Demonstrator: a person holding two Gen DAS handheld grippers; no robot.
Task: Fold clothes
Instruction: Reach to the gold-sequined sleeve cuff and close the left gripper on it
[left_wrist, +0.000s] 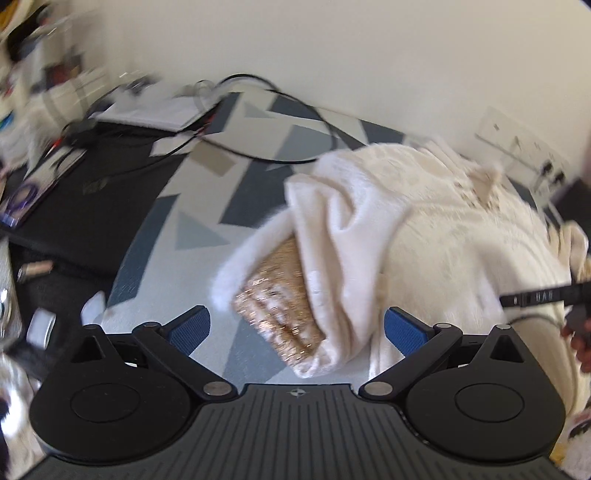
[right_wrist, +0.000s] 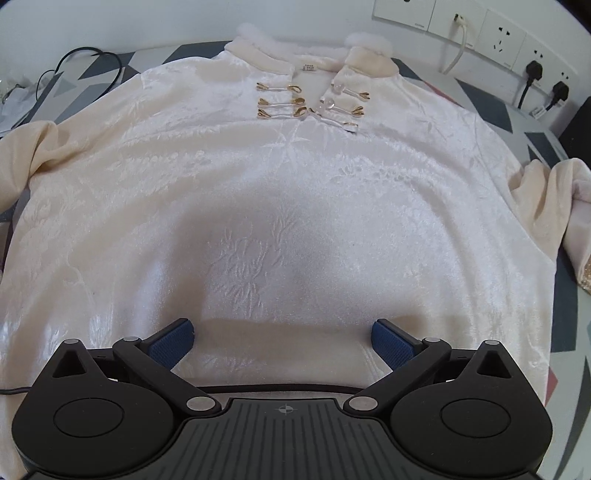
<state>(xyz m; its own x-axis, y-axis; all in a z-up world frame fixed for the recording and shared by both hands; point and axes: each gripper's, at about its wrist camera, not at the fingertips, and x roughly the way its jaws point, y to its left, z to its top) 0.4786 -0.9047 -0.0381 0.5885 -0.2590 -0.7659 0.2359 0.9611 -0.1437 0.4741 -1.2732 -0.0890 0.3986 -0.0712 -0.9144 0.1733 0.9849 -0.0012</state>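
One cream velvet tunic (right_wrist: 280, 206) lies flat; both sleeves are bunched. Left gripper (left_wrist: 295, 328) and right gripper (right_wrist: 282, 341) gape wide, holding nothing; the left view is blurred, perhaps showing one sequined cuff (left_wrist: 277, 302).

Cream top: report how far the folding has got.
Done: the cream top lies spread face up on the patterned sheet, gold clasps showing. In hand: nothing; the left gripper is open at the sequined cuff, and the right gripper is open over the hem. Left: every fold.

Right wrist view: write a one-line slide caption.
Open right gripper poised over the hem of a cream garment spread flat, collar far side, on a geometric-patterned surface.
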